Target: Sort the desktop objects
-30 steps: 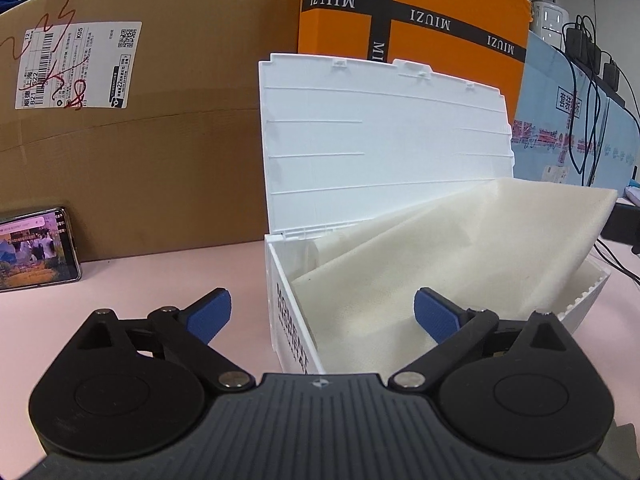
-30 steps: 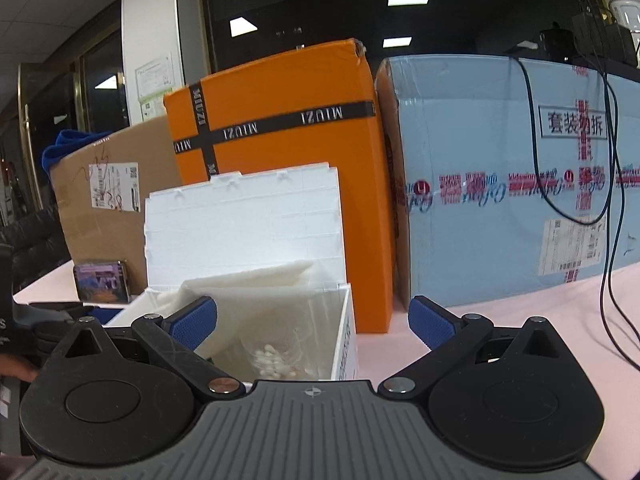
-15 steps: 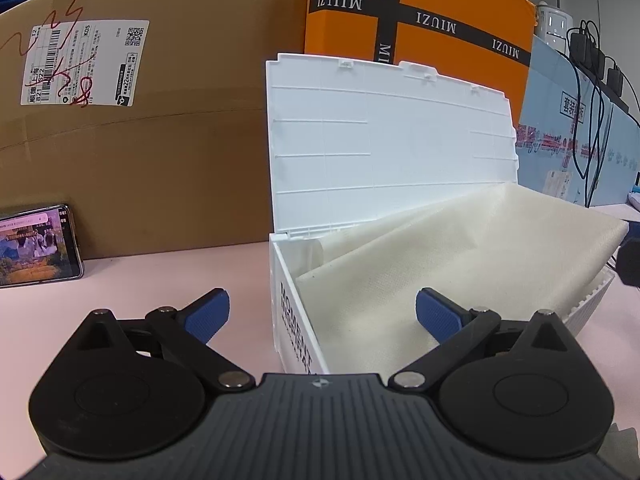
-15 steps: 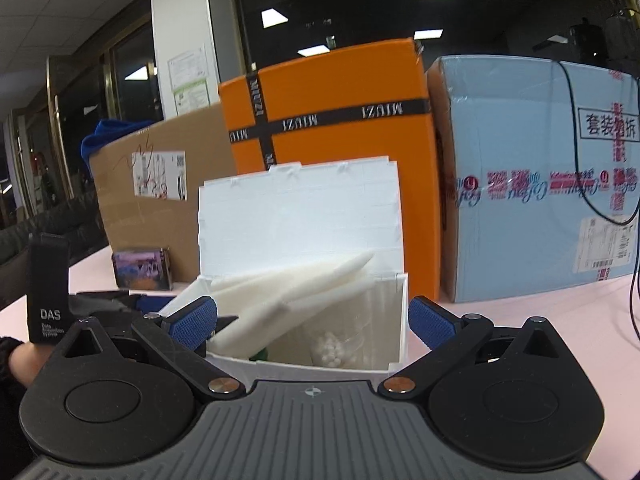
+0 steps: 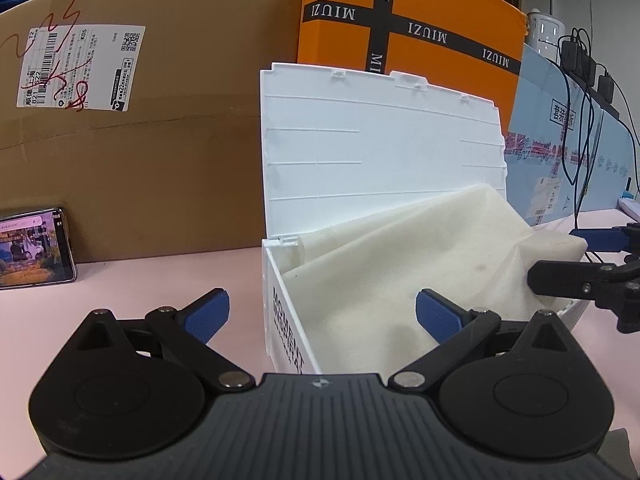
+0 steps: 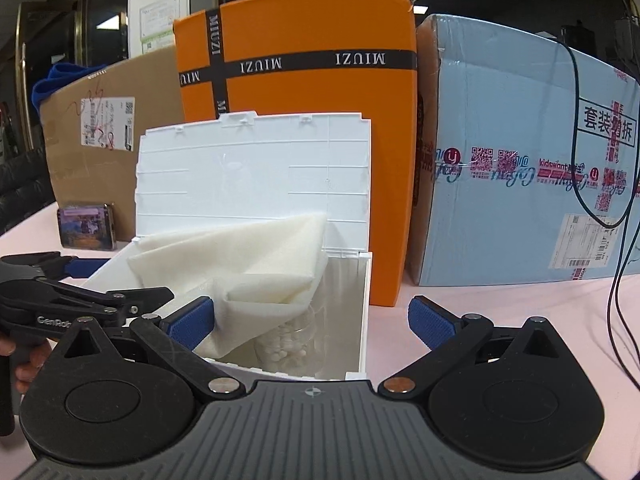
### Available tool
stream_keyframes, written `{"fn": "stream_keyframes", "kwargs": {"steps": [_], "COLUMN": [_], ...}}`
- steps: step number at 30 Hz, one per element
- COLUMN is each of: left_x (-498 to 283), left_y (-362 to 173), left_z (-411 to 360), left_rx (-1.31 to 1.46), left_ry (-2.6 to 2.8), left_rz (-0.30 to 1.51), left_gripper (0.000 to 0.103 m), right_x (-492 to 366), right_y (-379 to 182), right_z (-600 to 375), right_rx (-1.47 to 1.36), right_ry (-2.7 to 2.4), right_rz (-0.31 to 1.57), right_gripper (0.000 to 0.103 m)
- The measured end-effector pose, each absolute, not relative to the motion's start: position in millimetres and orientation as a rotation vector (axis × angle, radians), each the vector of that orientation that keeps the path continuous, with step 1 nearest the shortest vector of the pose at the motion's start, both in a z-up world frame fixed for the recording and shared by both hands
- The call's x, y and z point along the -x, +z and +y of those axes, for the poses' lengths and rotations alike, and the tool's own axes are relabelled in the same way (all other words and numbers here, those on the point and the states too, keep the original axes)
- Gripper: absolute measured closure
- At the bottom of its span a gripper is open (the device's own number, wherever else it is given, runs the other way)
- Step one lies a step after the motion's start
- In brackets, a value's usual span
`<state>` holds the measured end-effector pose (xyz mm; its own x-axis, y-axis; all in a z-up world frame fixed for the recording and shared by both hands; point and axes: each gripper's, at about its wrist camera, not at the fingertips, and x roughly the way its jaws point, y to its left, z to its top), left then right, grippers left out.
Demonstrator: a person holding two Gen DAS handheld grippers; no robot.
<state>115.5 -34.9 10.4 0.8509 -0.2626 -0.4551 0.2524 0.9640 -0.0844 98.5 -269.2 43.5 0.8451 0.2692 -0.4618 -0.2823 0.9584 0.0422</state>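
Observation:
A white plastic box (image 5: 286, 332) stands on the pink table with its lid (image 5: 376, 148) upright. A cream cloth (image 5: 404, 280) lies crumpled in the box. My left gripper (image 5: 322, 316) is open, its fingers either side of the box's near corner. My right gripper (image 6: 310, 322) is open at the box's (image 6: 366, 312) other side, its left pad touching the cloth (image 6: 248, 268). A clear jar of white beads (image 6: 286, 344) stands inside the box. The right gripper's fingers (image 5: 560, 276) show at the right of the left wrist view, against the cloth. The left gripper (image 6: 80, 300) shows at the left of the right wrist view.
A brown carton (image 5: 140, 132), an orange MIUZI box (image 5: 420, 36) and a light blue carton (image 6: 520, 168) stand behind the white box. A phone (image 5: 34, 254) leans on the brown carton. Black cables (image 6: 616, 240) hang over the blue carton.
My right gripper has moved in closer to the box, and its left pad now touches the cloth. The cloth has been pushed in and crumpled. My left gripper has hardly moved.

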Motion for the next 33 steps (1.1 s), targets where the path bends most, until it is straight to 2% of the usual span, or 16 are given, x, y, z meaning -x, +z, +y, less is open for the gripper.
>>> {"fn": "stream_keyframes", "kwargs": {"steps": [9,15,26,33], "left_x": [-115.0,-116.7,-119.4,-118.1], "left_y": [11.0,8.3,2.2,2.7], "left_z": [-32.8,-32.4,-29.9,-32.1], "left_rx": [0.030,0.030,0.055,0.049], "left_ry": [-0.274,-0.265,-0.250,-0.240], "left_rz": [0.483,0.494,0.496,0.488], "left_gripper": [0.002,0.001,0.000,0.000], "right_x": [-121.4,-129.9,-95.0,-92.5], "right_y": [42.9,31.4,28.8,26.3], "right_z": [-253.1,-263.1,-298.3,-311.9], "right_rx": [0.109,0.021,-0.193,-0.233], "right_ry": [0.281,0.320,0.351,0.378], "right_rz": [0.613,0.653,0.466,0.491], "right_gripper": [0.000,0.000,0.000,0.000]}}
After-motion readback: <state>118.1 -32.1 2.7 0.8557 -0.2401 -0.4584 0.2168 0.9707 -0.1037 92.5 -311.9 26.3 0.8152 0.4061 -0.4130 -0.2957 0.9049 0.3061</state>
